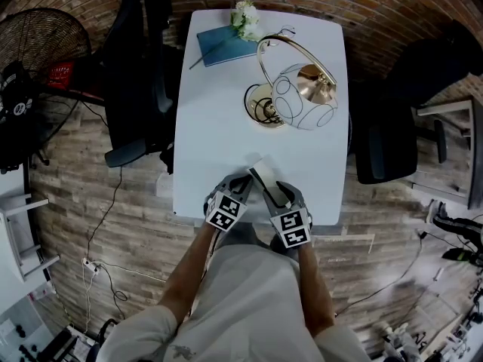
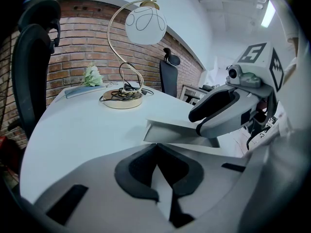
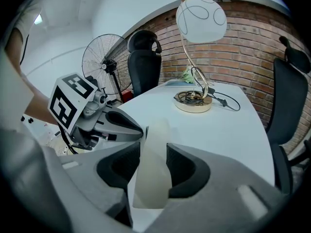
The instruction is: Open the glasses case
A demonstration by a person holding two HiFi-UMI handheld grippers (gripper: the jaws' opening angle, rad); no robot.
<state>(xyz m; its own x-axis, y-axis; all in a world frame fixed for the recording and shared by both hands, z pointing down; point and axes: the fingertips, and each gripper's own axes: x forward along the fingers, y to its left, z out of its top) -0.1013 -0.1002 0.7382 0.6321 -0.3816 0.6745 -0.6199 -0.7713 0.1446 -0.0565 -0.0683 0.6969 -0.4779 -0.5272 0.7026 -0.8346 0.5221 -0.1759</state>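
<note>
Right fingers [image 3: 187, 171], glasses case [image 3: 153, 164] pinched between

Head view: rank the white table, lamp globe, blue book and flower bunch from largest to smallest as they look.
1. white table
2. lamp globe, nearer the camera, so its lead over the book is unsure
3. blue book
4. flower bunch

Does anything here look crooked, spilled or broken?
Nothing is spilled or broken. The white glasses case sits at the near edge of the table, its flap tilted up and pinched by the right claw. At the far corner, a blue notebook lies slightly askew.
</note>
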